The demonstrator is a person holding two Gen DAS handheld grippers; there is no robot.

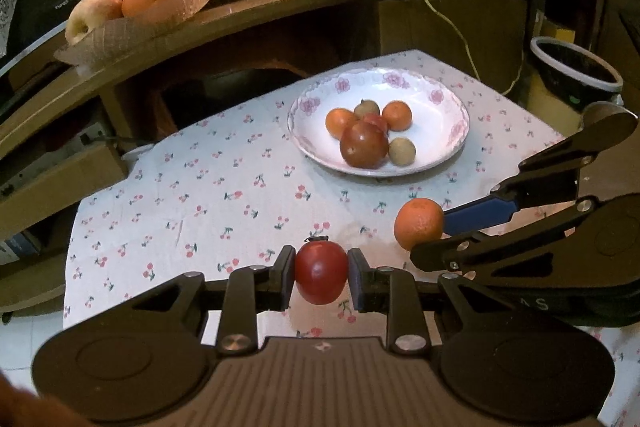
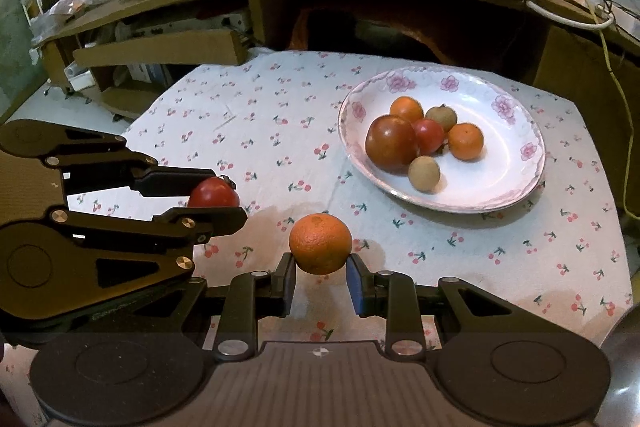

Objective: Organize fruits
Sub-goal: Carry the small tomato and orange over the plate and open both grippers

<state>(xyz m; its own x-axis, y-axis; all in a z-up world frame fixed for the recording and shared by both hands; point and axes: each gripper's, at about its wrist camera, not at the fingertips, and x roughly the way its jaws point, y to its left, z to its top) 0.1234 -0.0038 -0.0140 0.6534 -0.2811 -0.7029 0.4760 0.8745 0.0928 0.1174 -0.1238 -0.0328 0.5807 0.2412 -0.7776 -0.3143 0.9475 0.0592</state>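
Left wrist view
Hidden: the plate [image 1: 448, 95] blocks part of the small fruits behind its big tomato [image 1: 364, 145]; the fruit tray [image 1: 120, 27] on the shelf is cut by the fisheye curve.
Left claw [image 1: 321, 277]: level, low over the cherry-print table [image 1: 200, 187], pads closed on a red tomato [image 1: 321, 277] from both sides.
Right claw [image 1: 430, 227]: reaches in from the right edge, its blue finger and black finger pinching an orange [image 1: 419, 223].
Position: the tomato sits between the left pads, the plate well beyond it; the orange is near, to the tomato's right.

Right wrist view
Hidden: the left claw [image 2: 216, 197] covers most of the tomato [image 2: 212, 193].
Right claw [image 2: 320, 267]: level above the table [image 2: 520, 247], pads gripping the orange [image 2: 320, 243] at its lower half.
Position: the plate [image 2: 516, 163] lies ahead to the right, holding six small fruits; orange and tomato are near each other, apart.
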